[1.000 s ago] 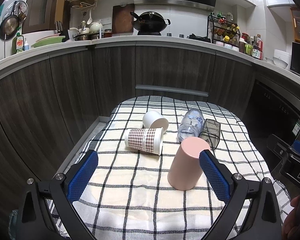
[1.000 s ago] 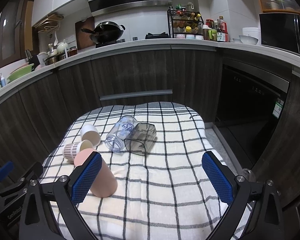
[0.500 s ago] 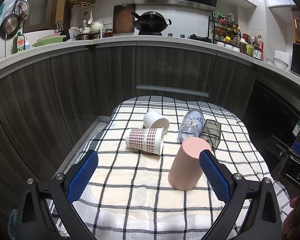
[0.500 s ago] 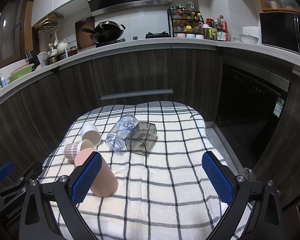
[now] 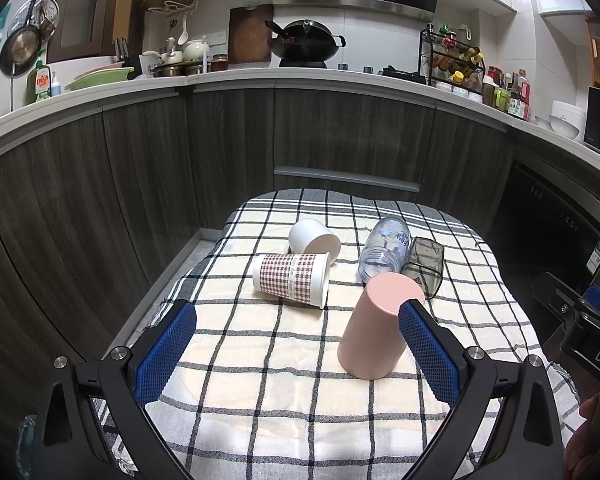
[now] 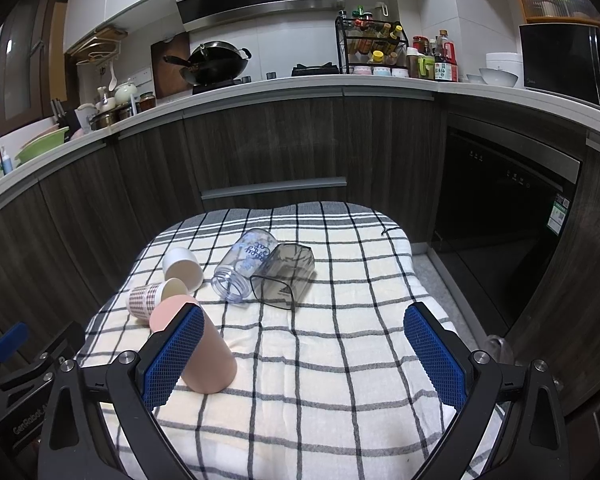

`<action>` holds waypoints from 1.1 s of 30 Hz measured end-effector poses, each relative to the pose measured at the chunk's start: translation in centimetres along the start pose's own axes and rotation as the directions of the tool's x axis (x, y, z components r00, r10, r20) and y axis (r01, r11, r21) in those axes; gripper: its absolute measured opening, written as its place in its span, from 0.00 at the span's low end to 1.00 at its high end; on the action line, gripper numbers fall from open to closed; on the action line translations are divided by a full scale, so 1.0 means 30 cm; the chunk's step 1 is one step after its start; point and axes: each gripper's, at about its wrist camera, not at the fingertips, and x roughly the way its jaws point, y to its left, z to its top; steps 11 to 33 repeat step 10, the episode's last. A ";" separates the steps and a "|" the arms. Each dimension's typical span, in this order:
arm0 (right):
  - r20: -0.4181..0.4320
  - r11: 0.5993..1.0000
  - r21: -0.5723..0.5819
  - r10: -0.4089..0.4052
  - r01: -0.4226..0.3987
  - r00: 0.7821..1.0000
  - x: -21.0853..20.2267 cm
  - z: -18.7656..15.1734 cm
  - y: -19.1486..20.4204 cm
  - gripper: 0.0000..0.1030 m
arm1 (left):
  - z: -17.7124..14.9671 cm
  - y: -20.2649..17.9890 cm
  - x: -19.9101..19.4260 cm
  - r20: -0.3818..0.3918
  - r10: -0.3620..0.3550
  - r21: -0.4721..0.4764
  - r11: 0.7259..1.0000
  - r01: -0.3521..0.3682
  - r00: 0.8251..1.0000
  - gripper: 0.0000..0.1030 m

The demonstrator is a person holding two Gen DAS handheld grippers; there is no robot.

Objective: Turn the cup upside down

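A pink cup (image 5: 374, 326) stands upside down on the checked cloth (image 5: 260, 360); it also shows in the right wrist view (image 6: 204, 354). A checked paper cup (image 5: 291, 280), a white cup (image 5: 314, 236), a clear jar (image 5: 384, 254) and a smoky square glass (image 5: 424, 264) all lie on their sides behind it. My left gripper (image 5: 298, 354) is open and empty, its right finger close beside the pink cup. My right gripper (image 6: 300, 354) is open and empty, its left finger in front of the pink cup.
The cloth covers a small table with dark kitchen cabinets (image 5: 340, 140) around it. The right gripper's body (image 5: 580, 328) shows at the right edge of the left wrist view. A dishwasher front (image 6: 500, 216) stands at the right.
Almost nothing differs. Both views have shifted very slightly; the cups lie as before and both grippers stay open.
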 end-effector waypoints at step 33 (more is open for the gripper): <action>-0.004 1.000 -0.003 -0.003 0.003 1.000 0.003 -0.005 0.005 0.98 | -0.009 0.026 0.054 -0.076 -0.014 -0.048 0.999 0.011 0.997 1.00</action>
